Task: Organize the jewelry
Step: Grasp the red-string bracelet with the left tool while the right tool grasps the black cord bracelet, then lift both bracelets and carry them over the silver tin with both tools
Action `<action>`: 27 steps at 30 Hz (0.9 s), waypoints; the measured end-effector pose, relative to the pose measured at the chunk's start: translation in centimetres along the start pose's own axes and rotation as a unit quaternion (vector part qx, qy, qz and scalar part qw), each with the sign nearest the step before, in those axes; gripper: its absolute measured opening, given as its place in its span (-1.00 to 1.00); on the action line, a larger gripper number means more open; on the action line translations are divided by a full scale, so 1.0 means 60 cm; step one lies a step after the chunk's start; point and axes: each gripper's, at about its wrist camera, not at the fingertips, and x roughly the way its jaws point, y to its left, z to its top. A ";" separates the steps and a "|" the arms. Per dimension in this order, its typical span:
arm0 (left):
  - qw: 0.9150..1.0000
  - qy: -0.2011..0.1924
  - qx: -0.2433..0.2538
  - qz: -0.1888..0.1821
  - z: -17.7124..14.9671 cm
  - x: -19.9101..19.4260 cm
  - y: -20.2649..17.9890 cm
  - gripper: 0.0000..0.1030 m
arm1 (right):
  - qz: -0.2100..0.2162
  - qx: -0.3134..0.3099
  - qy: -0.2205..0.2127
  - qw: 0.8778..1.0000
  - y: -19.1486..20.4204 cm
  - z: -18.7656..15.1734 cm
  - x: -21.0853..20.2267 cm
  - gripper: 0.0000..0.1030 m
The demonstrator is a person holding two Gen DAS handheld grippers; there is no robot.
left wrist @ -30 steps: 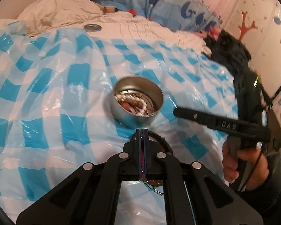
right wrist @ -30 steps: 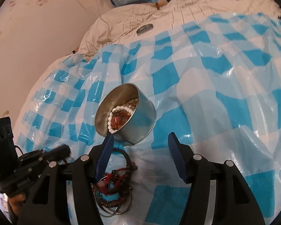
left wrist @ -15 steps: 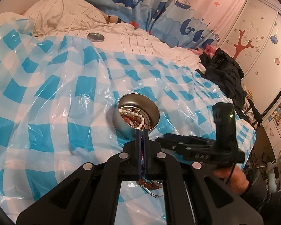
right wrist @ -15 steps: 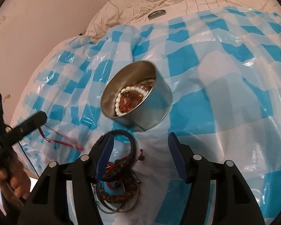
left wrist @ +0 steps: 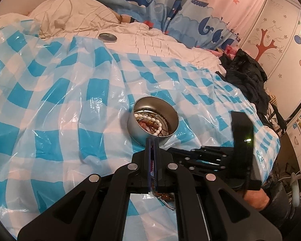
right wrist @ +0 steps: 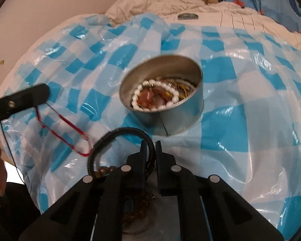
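black hand-held gripper [left wrist: 153, 140], silver screws, blue pads

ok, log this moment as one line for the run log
left tongs: shut on red cord | right tongs: closing on black bracelet | tin: open, pearl beads inside

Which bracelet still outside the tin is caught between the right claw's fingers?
The black cord bracelet, as the right claw closes on it. The red string bracelet hangs from the left claw; brown beads lie loose.

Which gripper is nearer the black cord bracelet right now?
Right. The right gripper is closing on the black cord bracelet, which runs between its fingers. The left gripper, holding a red string, is off to the side.
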 end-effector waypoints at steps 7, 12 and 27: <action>1.000 -0.003 -0.006 0.004 0.003 0.000 0.004 -0.97 | 0.063 0.023 -0.040 0.997 -0.014 0.016 -0.050 -0.97; 1.000 -0.003 -0.007 0.003 0.007 0.007 -0.001 -0.97 | 0.074 0.040 -0.042 0.996 -0.028 0.022 -0.060 -0.97; 1.000 -0.002 -0.010 0.003 0.011 0.013 -0.006 -0.97 | -0.010 -0.059 0.003 0.998 0.032 -0.003 0.013 -0.86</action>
